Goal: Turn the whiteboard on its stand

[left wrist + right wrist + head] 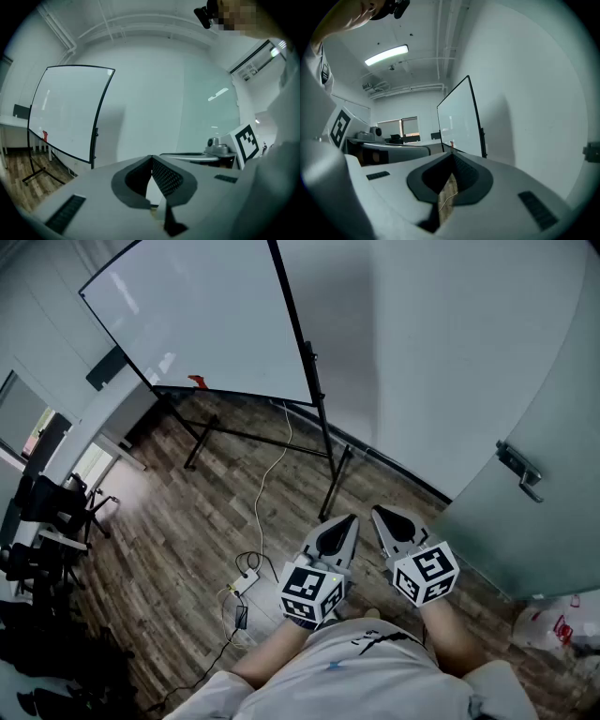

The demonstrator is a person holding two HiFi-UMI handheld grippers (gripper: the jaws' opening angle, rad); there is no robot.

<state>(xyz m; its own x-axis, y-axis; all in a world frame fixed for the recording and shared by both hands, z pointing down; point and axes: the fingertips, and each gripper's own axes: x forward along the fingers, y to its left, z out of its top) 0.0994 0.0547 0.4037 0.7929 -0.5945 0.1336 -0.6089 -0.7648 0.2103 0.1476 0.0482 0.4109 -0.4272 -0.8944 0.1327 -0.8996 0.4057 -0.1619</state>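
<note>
Cool, fairly even indoor light. A ceiling strip light (pixel 386 55) glows in the right gripper view. The whiteboard (pixel 202 320) shows soft glare and throws a faint shadow on the wall (pixel 422 352). Both gripper views are heavy fisheye with black corners, and the head view bends at the edges.

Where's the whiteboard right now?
In the head view the whiteboard is at upper left, on its black stand by the white wall, left of the door.
</note>
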